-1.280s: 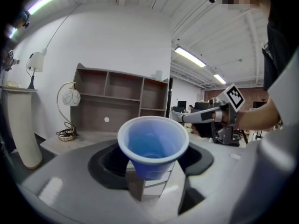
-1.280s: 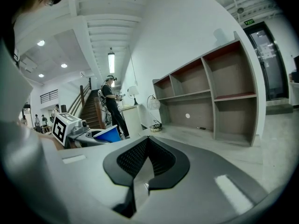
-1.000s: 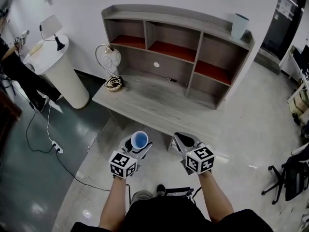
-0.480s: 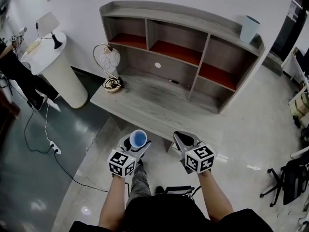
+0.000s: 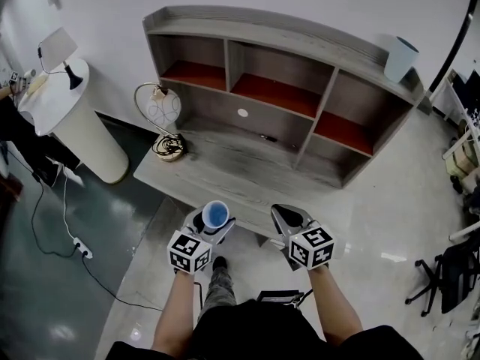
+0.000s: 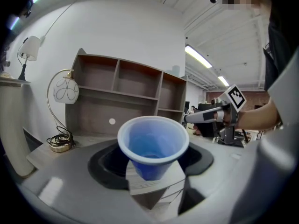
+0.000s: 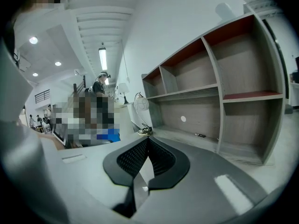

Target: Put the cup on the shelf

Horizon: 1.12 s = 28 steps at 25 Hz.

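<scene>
blue cup [image 6: 153, 146] in left tongs [image 5: 212, 227], base hidden, right tongs [image 7: 145, 164] closed

Black top [image 5: 262, 332], grey left gripper [image 5: 215, 225] and right gripper [image 5: 285, 214], black jaws, black-and-white marker cubes [image 5: 189, 252]

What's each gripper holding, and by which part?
Left gripper holds the cup upright by its lower wall, with the rim clear above the jaws. Right gripper is shut and holds nothing.
</scene>
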Motion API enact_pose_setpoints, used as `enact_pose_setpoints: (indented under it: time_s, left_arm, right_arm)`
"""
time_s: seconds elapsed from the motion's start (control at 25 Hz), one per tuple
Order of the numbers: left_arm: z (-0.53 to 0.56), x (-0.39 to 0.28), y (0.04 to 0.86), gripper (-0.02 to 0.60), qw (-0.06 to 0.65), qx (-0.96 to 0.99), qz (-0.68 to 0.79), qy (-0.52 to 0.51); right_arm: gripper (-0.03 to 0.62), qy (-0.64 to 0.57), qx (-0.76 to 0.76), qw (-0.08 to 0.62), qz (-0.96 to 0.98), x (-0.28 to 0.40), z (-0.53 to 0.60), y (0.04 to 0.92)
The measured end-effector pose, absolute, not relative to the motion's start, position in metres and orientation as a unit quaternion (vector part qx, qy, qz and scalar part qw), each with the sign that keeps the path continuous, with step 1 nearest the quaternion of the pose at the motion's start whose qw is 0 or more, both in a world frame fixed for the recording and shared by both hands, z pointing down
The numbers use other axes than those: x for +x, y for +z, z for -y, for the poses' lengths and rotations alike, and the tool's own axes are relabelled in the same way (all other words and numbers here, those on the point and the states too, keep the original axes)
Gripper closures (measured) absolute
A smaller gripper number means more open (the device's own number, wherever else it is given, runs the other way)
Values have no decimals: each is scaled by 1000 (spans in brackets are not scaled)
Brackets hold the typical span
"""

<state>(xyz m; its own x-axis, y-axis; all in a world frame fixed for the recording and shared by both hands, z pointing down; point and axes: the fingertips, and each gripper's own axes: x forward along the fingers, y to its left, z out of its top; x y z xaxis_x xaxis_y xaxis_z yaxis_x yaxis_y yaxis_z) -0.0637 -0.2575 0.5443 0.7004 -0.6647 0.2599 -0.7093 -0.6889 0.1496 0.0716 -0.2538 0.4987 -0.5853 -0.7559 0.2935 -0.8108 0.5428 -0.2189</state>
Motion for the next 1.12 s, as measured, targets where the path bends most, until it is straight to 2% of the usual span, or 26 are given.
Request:
enact_pose_setpoints:
  time_s: [0.72, 1.12]
  left_arm:
    - [419, -133, 539, 288, 114, 934, 318, 116]
    - [460, -126, 541, 288, 114, 945, 284, 116]
  right_arm:
    - [582, 179, 499, 69, 845, 1, 401, 493]
    - [582, 176, 519, 76, 833, -5, 430, 495]
